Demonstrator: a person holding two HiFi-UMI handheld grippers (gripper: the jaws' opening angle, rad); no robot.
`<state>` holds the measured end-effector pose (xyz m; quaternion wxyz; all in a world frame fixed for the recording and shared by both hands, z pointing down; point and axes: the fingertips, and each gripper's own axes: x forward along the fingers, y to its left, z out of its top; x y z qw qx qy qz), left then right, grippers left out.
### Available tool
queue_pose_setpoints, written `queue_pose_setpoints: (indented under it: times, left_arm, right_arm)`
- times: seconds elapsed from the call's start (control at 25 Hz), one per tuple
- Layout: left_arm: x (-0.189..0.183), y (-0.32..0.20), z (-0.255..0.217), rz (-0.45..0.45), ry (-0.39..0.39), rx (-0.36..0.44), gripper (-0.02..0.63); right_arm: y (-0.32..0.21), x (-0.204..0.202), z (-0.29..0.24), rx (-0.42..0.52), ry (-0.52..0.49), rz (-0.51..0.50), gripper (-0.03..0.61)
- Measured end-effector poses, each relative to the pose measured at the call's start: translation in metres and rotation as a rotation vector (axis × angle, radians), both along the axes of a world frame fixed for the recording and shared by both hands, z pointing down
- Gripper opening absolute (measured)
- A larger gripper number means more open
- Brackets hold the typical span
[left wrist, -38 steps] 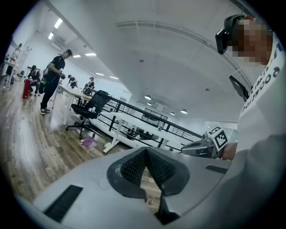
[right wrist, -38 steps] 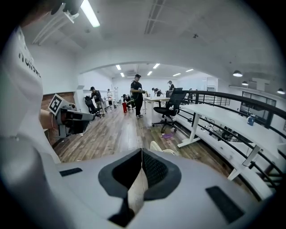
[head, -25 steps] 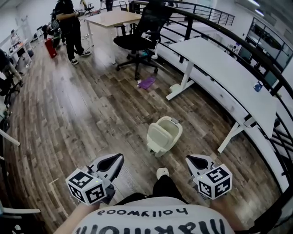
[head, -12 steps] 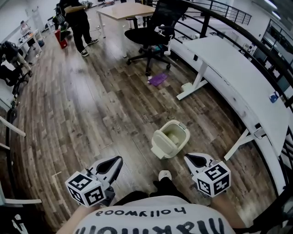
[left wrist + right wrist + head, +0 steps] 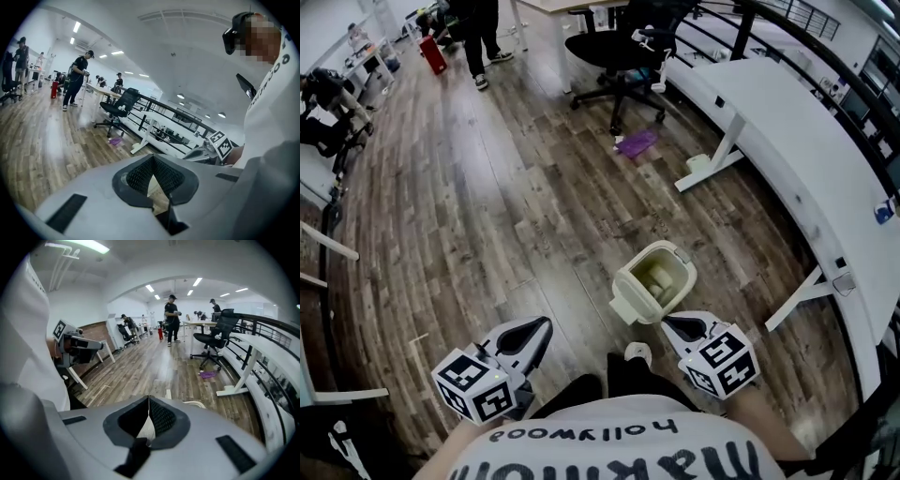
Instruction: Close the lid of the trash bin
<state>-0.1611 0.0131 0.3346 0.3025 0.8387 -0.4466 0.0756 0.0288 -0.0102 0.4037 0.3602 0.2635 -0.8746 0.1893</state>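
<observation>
A cream trash bin point(image 5: 656, 278) stands on the wooden floor with its lid point(image 5: 625, 302) swung open and hanging at its near left side. My right gripper point(image 5: 669, 322) is shut and empty, its tip just short of the bin's near side. In the right gripper view, the bin's rim point(image 5: 195, 404) and the lid's edge point(image 5: 168, 393) peek over the closed jaws of the right gripper point(image 5: 149, 398). My left gripper point(image 5: 541, 327) is shut and empty, well left of the bin. The left gripper point(image 5: 152, 157) points across the room.
A long white desk point(image 5: 787, 141) runs along the right with a dark railing behind it. A black office chair point(image 5: 619, 47) and a purple scrap point(image 5: 636, 142) lie farther off. My shoe point(image 5: 636, 353) is close behind the bin. A person point(image 5: 483, 37) stands far back.
The view has closed in on the bin. My right gripper has moved forward and left, towards the bin's near side. The left gripper has hardly shifted.
</observation>
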Motion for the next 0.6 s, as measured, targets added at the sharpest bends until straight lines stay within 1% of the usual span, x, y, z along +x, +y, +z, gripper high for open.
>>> queue_pose_setpoints:
  times: [0.16, 0.24, 0.44, 0.6]
  left_arm:
    - [0.006, -0.014, 0.002, -0.029, 0.006, -0.021, 0.007]
    - [0.008, -0.02, 0.004, -0.043, 0.005, -0.033, 0.006]
    - [0.019, -0.038, 0.014, -0.077, 0.004, -0.069, 0.006]
    - [0.032, -0.052, 0.023, -0.11, 0.008, -0.086, 0.006]
  right_arm:
    - [-0.001, -0.014, 0.019, -0.015, 0.073, -0.179, 0.011]
    - [-0.002, -0.019, 0.025, -0.023, 0.092, -0.244, 0.011]
    - [-0.008, -0.026, 0.035, -0.07, 0.078, -0.346, 0.011]
    - [-0.016, -0.026, 0.051, -0.115, 0.069, -0.407, 0.011]
